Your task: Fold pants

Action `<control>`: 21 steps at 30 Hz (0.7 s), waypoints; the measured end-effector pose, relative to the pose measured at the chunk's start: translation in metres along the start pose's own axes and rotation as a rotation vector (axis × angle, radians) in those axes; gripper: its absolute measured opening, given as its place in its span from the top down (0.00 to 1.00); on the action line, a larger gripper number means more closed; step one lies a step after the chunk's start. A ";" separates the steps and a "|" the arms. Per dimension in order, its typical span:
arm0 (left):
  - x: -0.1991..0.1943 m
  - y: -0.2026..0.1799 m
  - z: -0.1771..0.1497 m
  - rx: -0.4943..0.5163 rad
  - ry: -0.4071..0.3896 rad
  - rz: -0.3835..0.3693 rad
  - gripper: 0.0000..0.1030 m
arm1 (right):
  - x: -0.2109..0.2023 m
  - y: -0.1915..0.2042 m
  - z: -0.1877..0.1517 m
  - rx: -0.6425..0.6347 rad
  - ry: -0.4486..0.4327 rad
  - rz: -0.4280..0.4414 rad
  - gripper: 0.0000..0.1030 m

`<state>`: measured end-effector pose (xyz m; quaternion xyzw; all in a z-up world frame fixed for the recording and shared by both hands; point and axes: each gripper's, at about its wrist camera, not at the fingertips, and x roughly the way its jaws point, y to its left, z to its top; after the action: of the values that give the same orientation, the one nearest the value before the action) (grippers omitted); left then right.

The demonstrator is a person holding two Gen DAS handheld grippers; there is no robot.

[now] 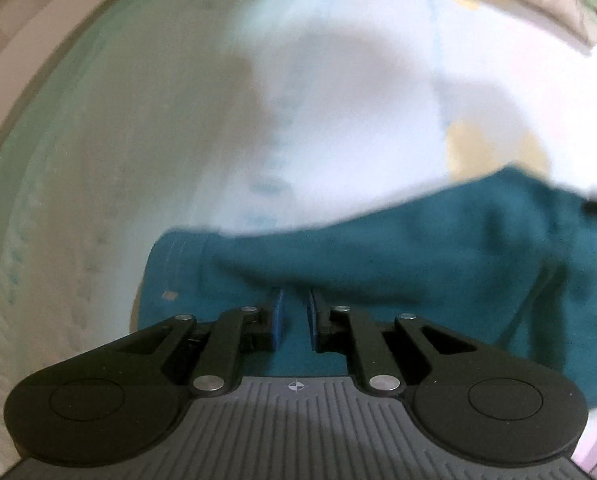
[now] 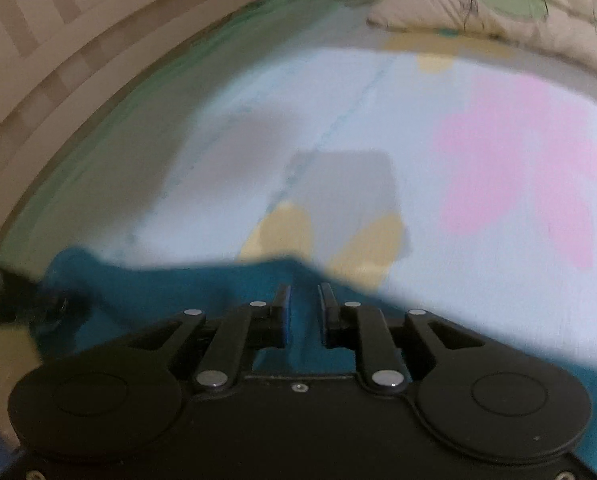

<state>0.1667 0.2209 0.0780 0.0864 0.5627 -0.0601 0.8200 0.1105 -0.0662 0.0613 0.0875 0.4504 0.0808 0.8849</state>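
Observation:
Teal pants (image 1: 398, 248) hang bunched across the lower half of the left wrist view, above a pale bedsheet (image 1: 338, 80). My left gripper (image 1: 295, 300) is shut on a fold of the teal cloth, which fills the narrow gap between its blue pads. In the right wrist view the pants (image 2: 158, 280) stretch from the left edge to my right gripper (image 2: 305, 294), which is shut on their edge. The other gripper's dark tip (image 2: 2, 284) shows at the far left, also on the cloth. Both views are motion-blurred.
The bedsheet (image 2: 338, 120) is light blue with pink and yellow patches. A green sheet border (image 2: 110, 120) runs along a striped wooden bed frame (image 2: 38, 60) at the left. A folded floral quilt (image 2: 498, 4) lies at the far right end.

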 end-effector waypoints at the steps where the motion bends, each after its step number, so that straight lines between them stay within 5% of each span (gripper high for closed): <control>1: -0.005 -0.008 0.004 -0.003 -0.010 -0.006 0.87 | 0.000 0.000 -0.006 0.000 0.012 0.003 0.75; 10: -0.011 -0.107 0.011 0.038 0.000 -0.049 0.87 | 0.013 -0.001 -0.086 0.070 0.195 0.003 0.75; 16: 0.022 -0.131 -0.001 -0.035 0.078 -0.076 0.87 | 0.002 -0.007 -0.115 0.132 0.236 0.028 0.76; 21: 0.049 -0.130 -0.019 -0.002 0.126 -0.005 0.86 | -0.004 -0.016 -0.121 0.163 0.235 0.051 0.77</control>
<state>0.1412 0.0977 0.0160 0.0876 0.6134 -0.0560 0.7829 0.0109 -0.0728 -0.0088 0.1606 0.5535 0.0760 0.8137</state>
